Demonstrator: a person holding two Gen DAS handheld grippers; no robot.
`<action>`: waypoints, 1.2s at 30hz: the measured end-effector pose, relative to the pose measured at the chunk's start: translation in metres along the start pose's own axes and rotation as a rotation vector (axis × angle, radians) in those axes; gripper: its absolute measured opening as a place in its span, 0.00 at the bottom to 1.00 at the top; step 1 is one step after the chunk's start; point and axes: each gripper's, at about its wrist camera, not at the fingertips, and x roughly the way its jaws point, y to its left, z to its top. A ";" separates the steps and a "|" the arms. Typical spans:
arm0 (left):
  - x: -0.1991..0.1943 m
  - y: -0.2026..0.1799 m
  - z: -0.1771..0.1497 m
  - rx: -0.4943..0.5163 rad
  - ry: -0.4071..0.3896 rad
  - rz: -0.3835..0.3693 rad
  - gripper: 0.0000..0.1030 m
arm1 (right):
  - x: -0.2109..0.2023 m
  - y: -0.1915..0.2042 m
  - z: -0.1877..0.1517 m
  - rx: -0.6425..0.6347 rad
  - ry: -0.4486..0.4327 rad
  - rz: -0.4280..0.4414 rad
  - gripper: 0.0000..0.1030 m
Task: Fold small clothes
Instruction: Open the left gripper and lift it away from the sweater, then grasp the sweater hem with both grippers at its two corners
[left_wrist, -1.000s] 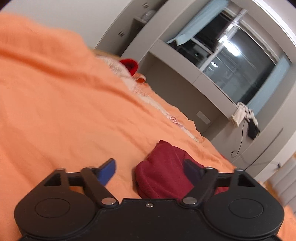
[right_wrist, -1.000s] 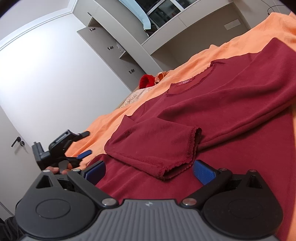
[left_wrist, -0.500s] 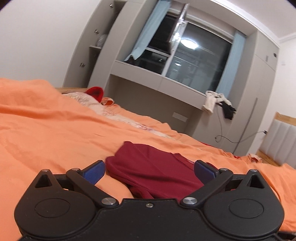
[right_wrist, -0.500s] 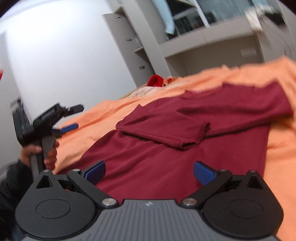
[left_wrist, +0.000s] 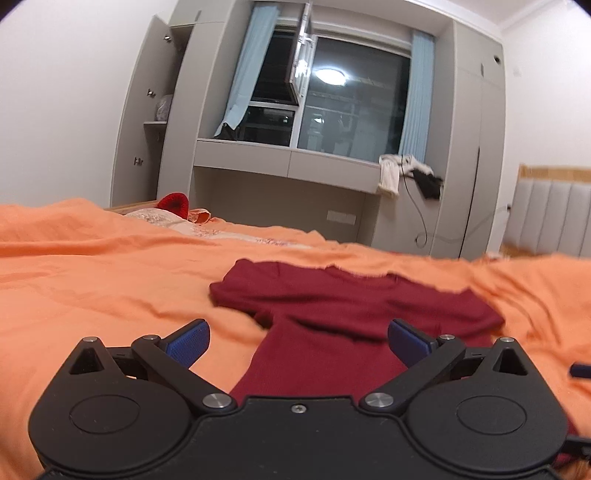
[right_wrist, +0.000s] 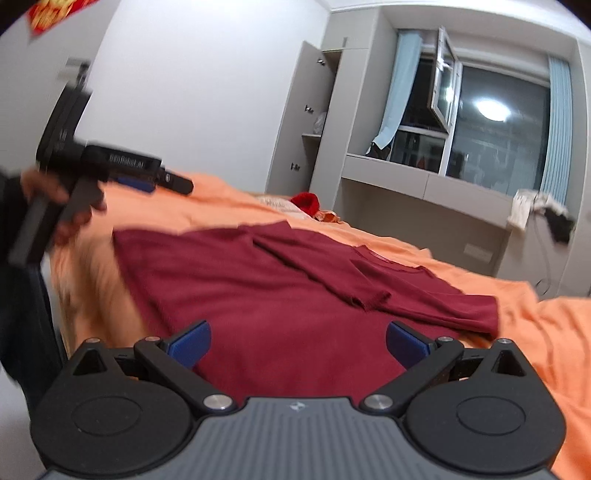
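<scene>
A dark red top (right_wrist: 280, 295) lies flat on the orange bed cover (right_wrist: 546, 332), with its two sleeves folded in across the chest; in the right wrist view the top fills the middle of the picture and the folded sleeves lie toward 2 o'clock. The right gripper (right_wrist: 297, 341) hovers above the lower part of the top with its blue pads spread wide and nothing between them, so it is released. The left gripper (left_wrist: 298, 339) is also released (its two pads stand far apart), and it holds nothing; in its own view the top lies ahead at 12 o'clock, and the hem part runs down between the fingers without touching them. In the right wrist view the left gripper shows at 10 o'clock, blurred, carried by a hand (right_wrist: 62, 206) with a dark sleeve, over the edge of the bed. A small red thing (right_wrist: 306, 201) rests far on the bed near 12 o'clock, before the grey cabinet (right_wrist: 306, 122) and the window (right_wrist: 495, 122).
</scene>
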 end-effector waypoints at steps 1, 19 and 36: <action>-0.005 -0.001 -0.003 0.015 0.006 0.000 0.99 | -0.004 0.005 -0.004 -0.021 0.013 -0.007 1.00; -0.035 -0.025 -0.028 0.152 0.066 -0.055 0.99 | 0.013 0.052 -0.037 -0.318 0.114 -0.243 0.99; -0.035 -0.026 -0.028 0.162 0.070 -0.059 0.99 | 0.027 0.087 -0.052 -0.558 0.059 -0.351 0.84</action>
